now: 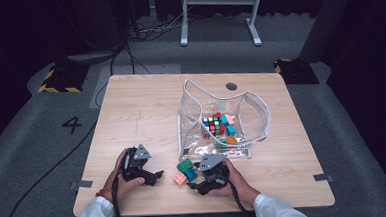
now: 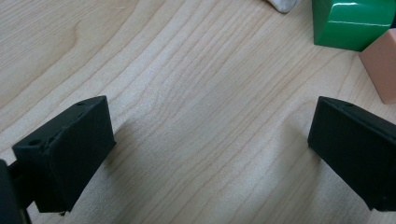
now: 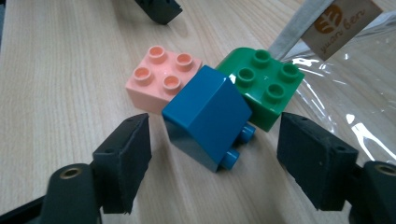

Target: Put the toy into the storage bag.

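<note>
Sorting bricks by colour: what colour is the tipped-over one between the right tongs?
Blue brick, clearest in the right gripper view.

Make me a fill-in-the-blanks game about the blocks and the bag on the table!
1. The block lying on its side between the right gripper's open jaws is ____.
2. The pink block has ____ studs on top.
3. The cube with many colours sits inside the clear ____.
4. Between the left gripper's jaws there is just bare ____.

Missing words: blue; four; bag; table
</note>
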A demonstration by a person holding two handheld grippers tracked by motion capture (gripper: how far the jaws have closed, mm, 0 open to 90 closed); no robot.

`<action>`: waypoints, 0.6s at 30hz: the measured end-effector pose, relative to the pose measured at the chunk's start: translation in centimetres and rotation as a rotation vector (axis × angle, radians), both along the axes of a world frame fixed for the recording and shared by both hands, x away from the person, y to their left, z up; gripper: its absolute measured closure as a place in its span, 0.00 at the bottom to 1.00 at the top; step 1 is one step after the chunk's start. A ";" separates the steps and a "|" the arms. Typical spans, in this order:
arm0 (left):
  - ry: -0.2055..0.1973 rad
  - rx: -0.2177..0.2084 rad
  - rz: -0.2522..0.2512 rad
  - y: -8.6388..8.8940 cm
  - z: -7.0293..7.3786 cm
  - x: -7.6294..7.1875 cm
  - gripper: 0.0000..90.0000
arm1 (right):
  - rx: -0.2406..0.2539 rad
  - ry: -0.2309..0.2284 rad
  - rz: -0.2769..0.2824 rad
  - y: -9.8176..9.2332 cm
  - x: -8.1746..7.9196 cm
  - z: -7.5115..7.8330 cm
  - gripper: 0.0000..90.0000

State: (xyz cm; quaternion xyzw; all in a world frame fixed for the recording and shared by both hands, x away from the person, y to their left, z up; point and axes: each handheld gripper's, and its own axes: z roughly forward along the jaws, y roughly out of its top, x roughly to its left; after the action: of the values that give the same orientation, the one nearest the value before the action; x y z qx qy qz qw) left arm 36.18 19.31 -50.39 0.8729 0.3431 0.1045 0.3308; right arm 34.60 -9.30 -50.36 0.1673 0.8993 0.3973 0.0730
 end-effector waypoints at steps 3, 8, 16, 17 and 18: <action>0.001 -0.001 0.000 0.0 0.0 0.0 0.00 | 0.011 0.012 -0.038 0.0 -0.1 0.0 0.39; 0.000 -0.001 0.000 0.0 0.0 0.0 0.00 | 0.031 -0.020 -0.023 -0.5 0.0 0.0 0.51; 0.000 0.000 0.000 0.0 0.0 0.0 0.00 | 0.028 -0.041 -0.023 -1.5 0.2 0.0 0.56; 0.000 0.000 0.000 0.0 0.0 0.0 0.00 | 0.032 -0.037 -0.042 -1.7 0.5 0.0 0.52; 0.000 -0.001 0.000 0.0 0.0 0.0 0.00 | 0.031 -0.026 -0.056 -1.7 0.6 0.0 0.51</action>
State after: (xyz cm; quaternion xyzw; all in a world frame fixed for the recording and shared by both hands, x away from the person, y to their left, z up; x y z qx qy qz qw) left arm 36.18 19.31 -50.40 0.8728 0.3432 0.1043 0.3311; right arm 35.15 -11.02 -50.34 0.1886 0.8869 0.4113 0.0931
